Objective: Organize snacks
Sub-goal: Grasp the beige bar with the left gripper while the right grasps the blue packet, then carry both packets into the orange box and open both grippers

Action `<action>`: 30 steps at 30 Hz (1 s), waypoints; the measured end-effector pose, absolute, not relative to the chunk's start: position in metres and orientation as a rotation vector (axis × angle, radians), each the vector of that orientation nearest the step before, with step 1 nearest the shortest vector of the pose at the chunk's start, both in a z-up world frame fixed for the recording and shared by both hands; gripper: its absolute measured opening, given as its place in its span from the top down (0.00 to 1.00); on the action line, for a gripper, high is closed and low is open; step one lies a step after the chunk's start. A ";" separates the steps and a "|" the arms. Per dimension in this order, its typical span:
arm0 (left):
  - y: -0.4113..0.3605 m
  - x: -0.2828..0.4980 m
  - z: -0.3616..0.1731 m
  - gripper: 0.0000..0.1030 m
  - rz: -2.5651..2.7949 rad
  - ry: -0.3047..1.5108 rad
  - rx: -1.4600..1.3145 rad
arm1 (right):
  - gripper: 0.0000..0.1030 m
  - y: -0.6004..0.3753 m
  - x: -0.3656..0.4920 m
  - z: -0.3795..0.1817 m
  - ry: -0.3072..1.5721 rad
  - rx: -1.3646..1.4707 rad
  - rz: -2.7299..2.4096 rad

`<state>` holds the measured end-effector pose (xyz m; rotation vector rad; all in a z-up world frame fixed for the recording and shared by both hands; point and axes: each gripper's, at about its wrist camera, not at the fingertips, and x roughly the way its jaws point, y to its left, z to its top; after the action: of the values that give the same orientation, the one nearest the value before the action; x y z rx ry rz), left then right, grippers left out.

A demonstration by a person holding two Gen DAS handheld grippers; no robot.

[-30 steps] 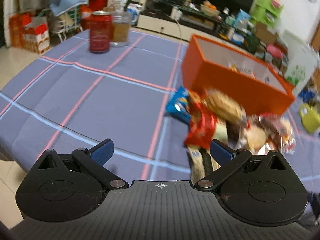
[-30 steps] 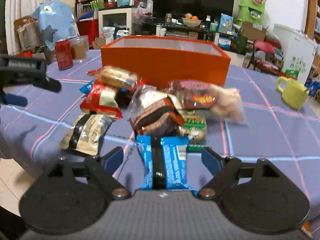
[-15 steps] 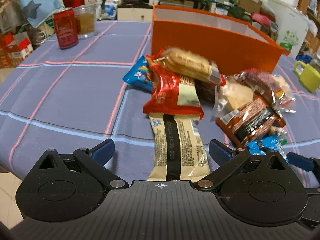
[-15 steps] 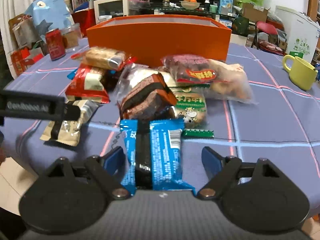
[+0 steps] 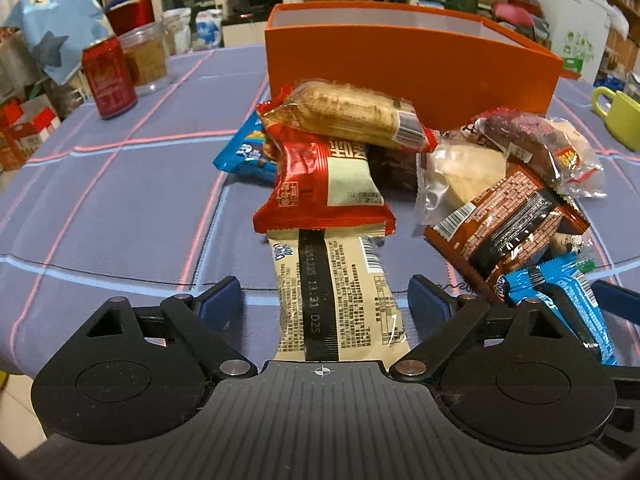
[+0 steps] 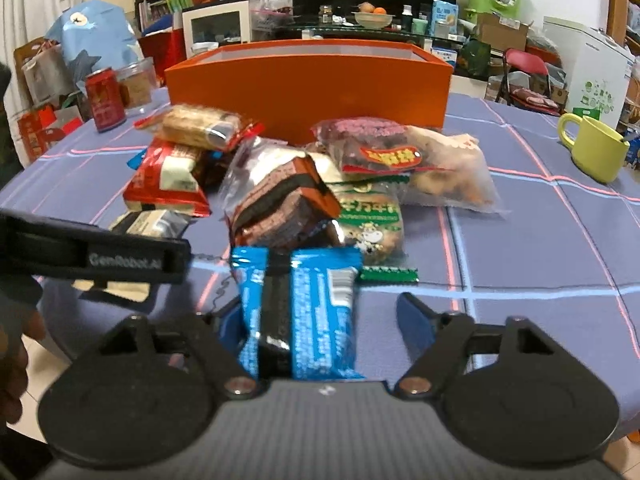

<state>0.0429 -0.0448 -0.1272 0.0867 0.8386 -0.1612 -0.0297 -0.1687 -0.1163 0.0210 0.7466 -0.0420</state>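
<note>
A heap of wrapped snacks (image 5: pixel 332 168) lies on the blue checked tablecloth in front of the orange box (image 5: pixel 412 68). My left gripper (image 5: pixel 324 300) straddles the near end of a beige packet with a black stripe (image 5: pixel 340 280); its jaws are closing, with gaps left on both sides. In the right wrist view my right gripper (image 6: pixel 322 322) straddles a blue packet (image 6: pixel 304 304); its jaws are closing too, the left pad at the wrapper's edge, the right pad still apart. The left gripper's black arm (image 6: pixel 100 256) crosses that view at the left.
A red can (image 5: pixel 108 78) and a clear jar (image 5: pixel 148 60) stand at the far left of the table. A green mug (image 6: pixel 596 152) is at the right. The table's near edge runs just below both grippers. Cluttered shelves and furniture fill the room behind.
My left gripper swung right from the bare cloth and came down over the beige packet, jaws narrowing. My right gripper edged closer onto the blue packet and its jaws narrowed.
</note>
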 end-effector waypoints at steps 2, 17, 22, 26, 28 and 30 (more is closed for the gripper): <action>-0.045 0.042 -0.127 0.33 -0.164 0.835 0.088 | 0.39 -0.166 -0.030 -0.116 0.744 0.016 -0.028; -0.049 0.039 -0.122 0.74 -0.212 0.830 0.088 | 0.52 -0.161 -0.032 -0.113 0.738 0.011 -0.003; -0.046 0.037 -0.120 0.79 -0.216 0.840 0.077 | 0.52 -0.161 -0.032 -0.113 0.737 0.012 -0.002; -0.042 0.034 -0.118 0.79 -0.220 0.842 0.065 | 0.53 -0.162 -0.032 -0.113 0.734 0.030 -0.006; -0.041 0.034 -0.115 0.79 -0.213 0.830 0.070 | 0.53 -0.164 -0.032 -0.112 0.735 0.041 -0.005; -0.040 0.033 -0.113 0.79 -0.201 0.819 0.078 | 0.53 -0.165 -0.032 -0.111 0.736 0.051 -0.003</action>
<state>0.0333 -0.0405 -0.1129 0.0781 0.8189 -0.2007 -0.0317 -0.1648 -0.1115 0.0509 0.7356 -0.0030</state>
